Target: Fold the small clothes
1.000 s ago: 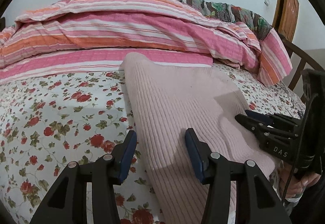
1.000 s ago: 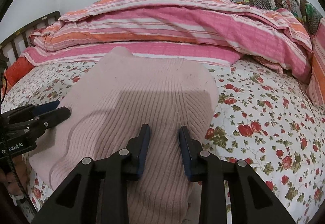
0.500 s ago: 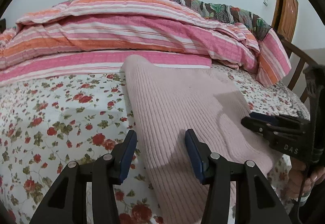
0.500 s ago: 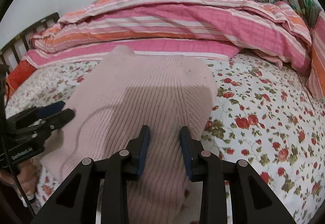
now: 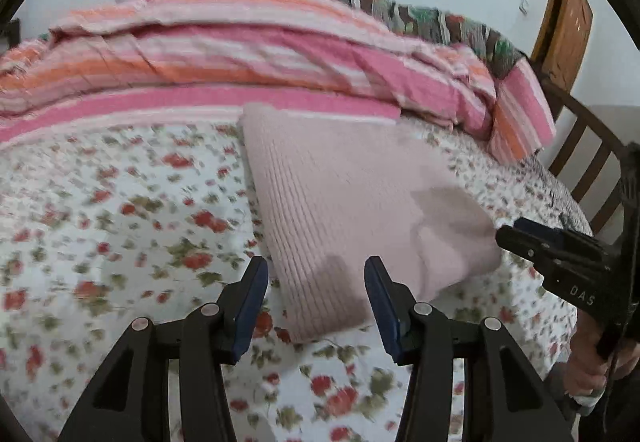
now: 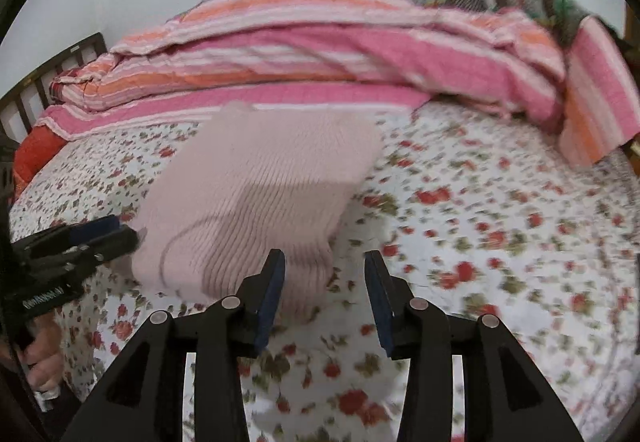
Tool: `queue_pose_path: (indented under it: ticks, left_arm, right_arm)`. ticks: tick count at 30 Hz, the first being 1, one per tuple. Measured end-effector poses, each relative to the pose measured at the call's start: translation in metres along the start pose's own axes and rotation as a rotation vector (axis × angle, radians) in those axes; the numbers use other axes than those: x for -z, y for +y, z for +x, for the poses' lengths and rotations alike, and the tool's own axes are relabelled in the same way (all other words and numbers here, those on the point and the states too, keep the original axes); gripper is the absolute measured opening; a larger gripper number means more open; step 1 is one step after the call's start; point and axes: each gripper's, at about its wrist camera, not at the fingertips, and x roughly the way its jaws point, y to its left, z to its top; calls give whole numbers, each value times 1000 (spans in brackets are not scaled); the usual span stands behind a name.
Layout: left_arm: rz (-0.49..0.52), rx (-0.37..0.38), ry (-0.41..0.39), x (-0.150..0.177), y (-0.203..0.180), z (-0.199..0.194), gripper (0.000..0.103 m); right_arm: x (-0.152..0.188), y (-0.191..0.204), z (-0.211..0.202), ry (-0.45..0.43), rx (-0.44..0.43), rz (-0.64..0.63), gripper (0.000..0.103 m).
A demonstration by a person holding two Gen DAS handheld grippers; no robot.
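Observation:
A pale pink ribbed knit garment (image 5: 344,201) lies folded flat on the floral bedsheet (image 5: 120,209); it also shows in the right wrist view (image 6: 260,201). My left gripper (image 5: 314,306) is open and empty, just short of the garment's near edge. My right gripper (image 6: 324,298) is open and empty, at the garment's near right corner, not holding it. Each gripper shows at the edge of the other's view: the right one (image 5: 560,258), the left one (image 6: 72,246).
A heaped pink and orange striped quilt (image 5: 260,53) lies along the back of the bed, just behind the garment. A wooden bed rail (image 5: 580,157) and a door stand at the right. Dark slats (image 6: 44,81) are at the left.
Both grippers have pulled back toward the near edge of the bed. The right gripper's jaws opened wider and no longer sit over the garment. The garment lies still.

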Motion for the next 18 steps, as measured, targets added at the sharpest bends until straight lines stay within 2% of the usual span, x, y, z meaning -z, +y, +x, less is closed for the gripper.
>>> queue_pose_path:
  ticks: [4,7,9,11,12,13,16,18]
  left_arm:
    - [11,-53,-58,-12,-20,-48,51]
    - [21,-119,-82,-18,-36,-73,55]
    - [21,-137,-84,-19,-43,-85,56]
    - [12,-168,-90,-19,-50,-99,61]
    - [8,-182,-92,-19,-52,-103,66]
    - [2,-191,-96,-17,-55,-110,66]
    - [7,-211,-99,-14,-65,-123,69]
    - [17,-225,-103,-12,-69,-130,70]
  right_arm:
    - [-5,-7,-40,-27,27,50,44]
    - [-7,-9,-69,-29,19,65,44]
    - [-6,-7,-84,-39,34,66,45]
    - [-5,-7,-97,-46,39,66,62]
    - [-4,-6,-105,-55,36,67,76]
    - [-2,-5,-113,-72,30,69,83]
    - [2,-4,-128,-94,17,60,91]
    - [5,-3,-135,-94,25,60,93]
